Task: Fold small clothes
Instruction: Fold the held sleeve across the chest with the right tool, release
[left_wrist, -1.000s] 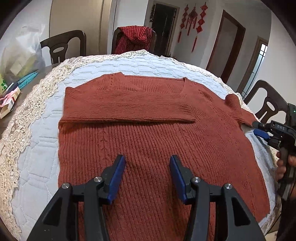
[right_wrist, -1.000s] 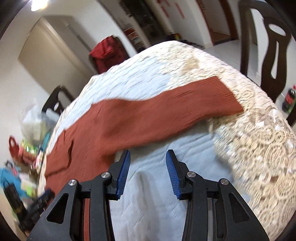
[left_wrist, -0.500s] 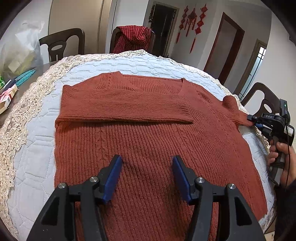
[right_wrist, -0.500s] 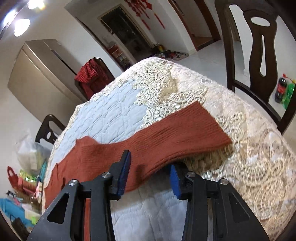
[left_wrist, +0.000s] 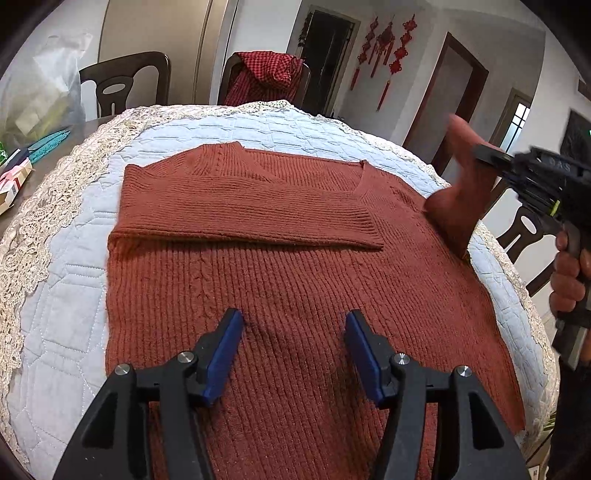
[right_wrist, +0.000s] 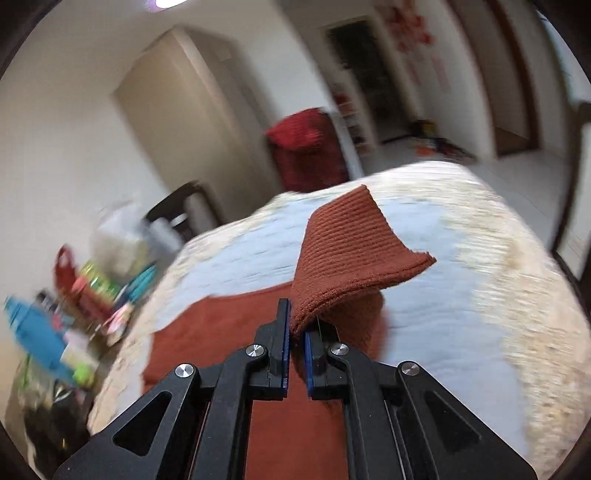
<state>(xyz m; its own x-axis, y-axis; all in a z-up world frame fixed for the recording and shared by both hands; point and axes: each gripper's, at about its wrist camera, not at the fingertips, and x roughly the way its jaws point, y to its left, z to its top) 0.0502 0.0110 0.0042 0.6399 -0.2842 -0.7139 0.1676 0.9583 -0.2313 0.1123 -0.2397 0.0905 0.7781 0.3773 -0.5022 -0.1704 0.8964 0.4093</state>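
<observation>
- One rust sweater (left_wrist: 295, 280) lies flat on the quilted table cover (left_wrist: 62, 314), one sleeve folded across its chest.
- Right gripper (right_wrist: 295, 334) is clamped on the other sleeve's cuff (right_wrist: 354, 254), lifted off the sweater's side; pretty blurry there.
- Left gripper (left_wrist: 293, 352) hovers over the sweater's lower body, jaws apart, holding nothing.

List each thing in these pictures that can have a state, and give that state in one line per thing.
sweater: flat on the quilted table cover.
left sleeve: folded across the chest.
right sleeve: lifted off the table, pinched.
left gripper: open, empty, above the sweater.
right gripper: shut on the right sleeve.
</observation>
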